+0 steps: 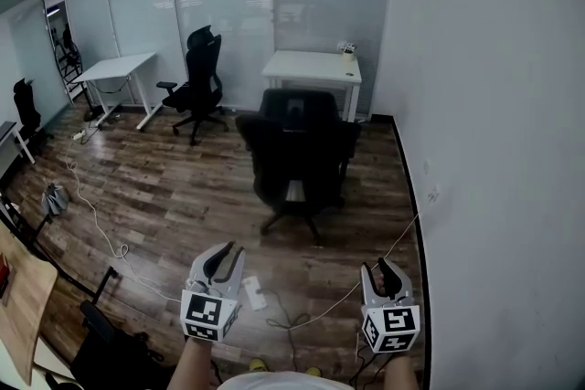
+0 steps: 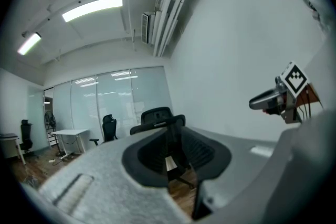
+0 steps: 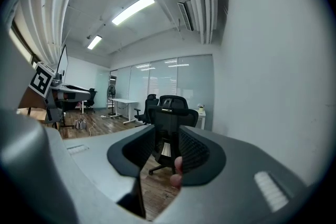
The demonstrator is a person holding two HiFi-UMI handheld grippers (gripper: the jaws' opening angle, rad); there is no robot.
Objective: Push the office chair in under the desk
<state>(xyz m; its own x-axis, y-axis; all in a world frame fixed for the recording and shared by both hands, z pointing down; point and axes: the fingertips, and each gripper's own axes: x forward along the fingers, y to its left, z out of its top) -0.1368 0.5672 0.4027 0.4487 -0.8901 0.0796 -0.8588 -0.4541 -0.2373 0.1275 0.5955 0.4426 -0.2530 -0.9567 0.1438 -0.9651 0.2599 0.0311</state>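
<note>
A black office chair [image 1: 297,155] stands on the wood floor a little way out from a white desk [image 1: 311,68] at the back glass wall, its back turned to me. My left gripper [image 1: 224,262] and right gripper [image 1: 386,274] are held low and near me, well short of the chair. Both are open with nothing between the jaws. In the left gripper view the chair [image 2: 157,118] shows past the gripper [image 2: 176,157]. In the right gripper view the chair [image 3: 170,113] sits straight ahead beyond the gripper [image 3: 167,152].
A second black chair [image 1: 196,87] and another white desk [image 1: 114,68] stand at the back left. Cables [image 1: 101,224] and a power strip [image 1: 254,292] lie on the floor near me. A white wall [image 1: 494,151] runs along the right. A wooden tabletop [image 1: 18,297] is at the lower left.
</note>
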